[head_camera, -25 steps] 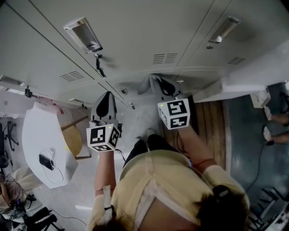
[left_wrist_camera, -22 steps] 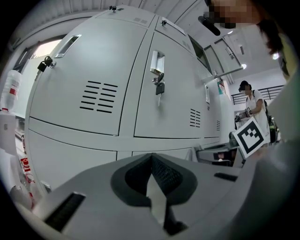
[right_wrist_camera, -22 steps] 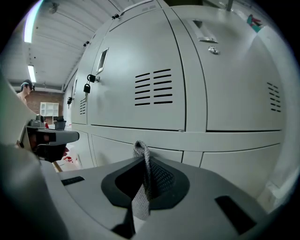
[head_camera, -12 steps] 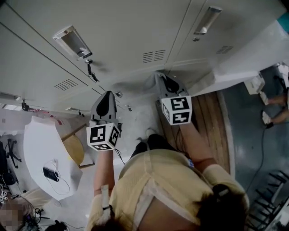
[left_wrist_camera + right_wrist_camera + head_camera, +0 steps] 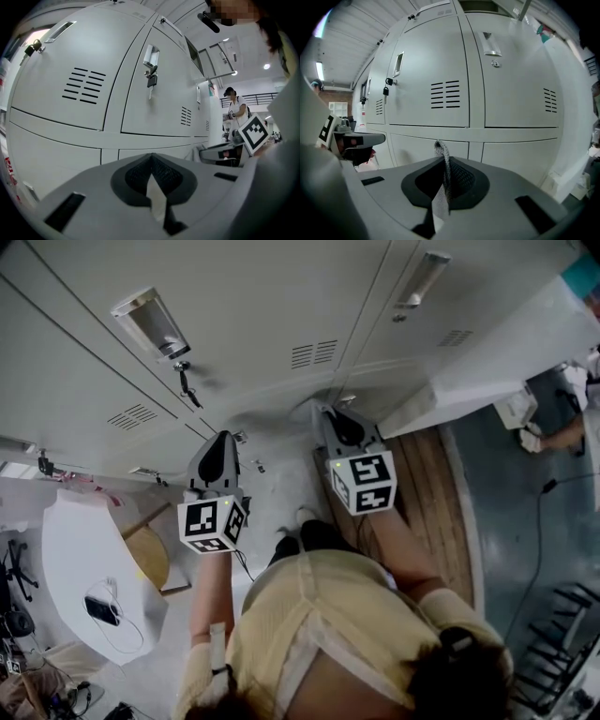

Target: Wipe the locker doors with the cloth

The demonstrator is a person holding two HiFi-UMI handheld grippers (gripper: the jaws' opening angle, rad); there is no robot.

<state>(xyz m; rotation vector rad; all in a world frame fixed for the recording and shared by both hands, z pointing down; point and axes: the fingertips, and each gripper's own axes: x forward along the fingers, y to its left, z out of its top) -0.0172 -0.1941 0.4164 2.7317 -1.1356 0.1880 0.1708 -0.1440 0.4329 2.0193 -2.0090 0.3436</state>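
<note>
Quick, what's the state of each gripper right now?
Left gripper: closed, holding nothing.
Right gripper: closed on the cloth, which pokes up above it.

The pale grey metal locker doors (image 5: 436, 70) look smooth, painted, faintly glossy. The thin grey cloth (image 5: 442, 161) is a coarse open weave; the right gripper (image 5: 443, 178) holding it is matt grey plastic with dark knurled pads (image 5: 461, 180).
</note>
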